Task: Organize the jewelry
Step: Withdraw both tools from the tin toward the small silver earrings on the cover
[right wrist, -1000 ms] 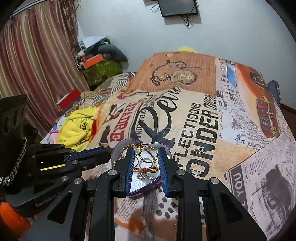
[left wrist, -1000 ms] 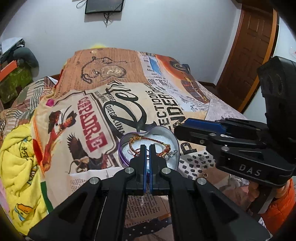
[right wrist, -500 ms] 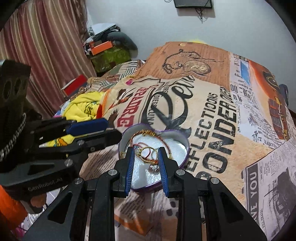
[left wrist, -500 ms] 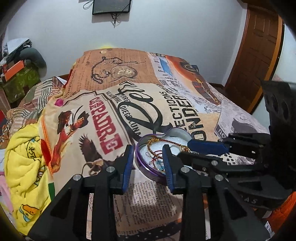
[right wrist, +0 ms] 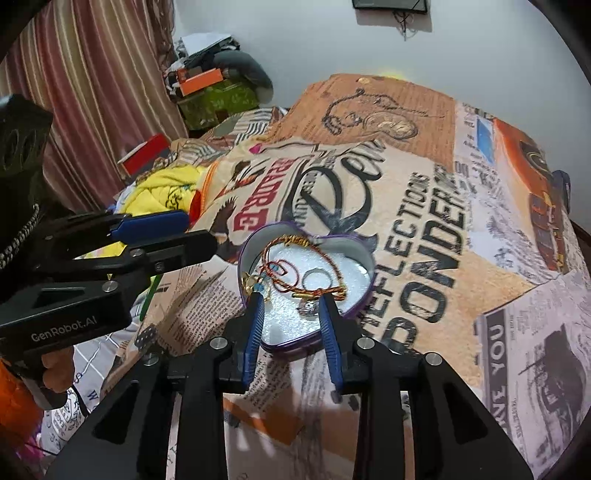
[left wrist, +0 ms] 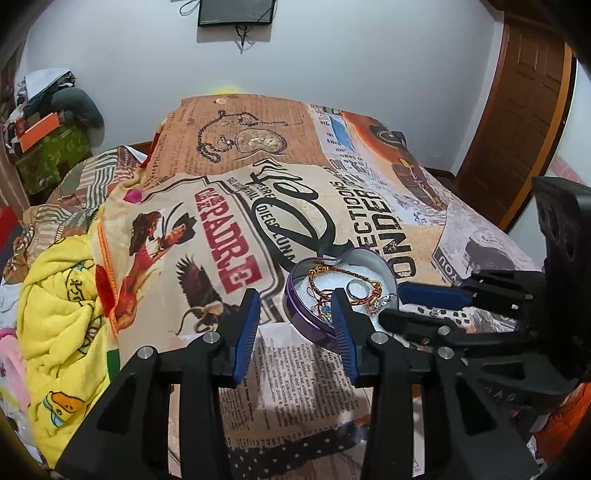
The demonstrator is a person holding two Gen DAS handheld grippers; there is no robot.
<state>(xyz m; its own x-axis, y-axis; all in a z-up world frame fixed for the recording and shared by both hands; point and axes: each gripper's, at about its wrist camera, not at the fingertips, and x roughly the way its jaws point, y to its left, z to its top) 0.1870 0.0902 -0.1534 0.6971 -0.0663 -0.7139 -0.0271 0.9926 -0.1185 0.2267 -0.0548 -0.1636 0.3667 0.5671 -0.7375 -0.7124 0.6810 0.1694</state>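
The heart-shaped tin (right wrist: 280,343) with tangled bracelets (right wrist: 295,273) lies on the bed cover (right wrist: 424,229). Both the left gripper (left wrist: 295,321) and right gripper (right wrist: 290,325) are opening, holding nothing; their fingers hide the tin's near edge.

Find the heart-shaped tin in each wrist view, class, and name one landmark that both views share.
Left wrist view: the heart-shaped tin sits right of centre, just beyond the left tongs.
Right wrist view: the tin lies at centre, its near edge between the right tongs.
Shared landmark: the black wall screen.
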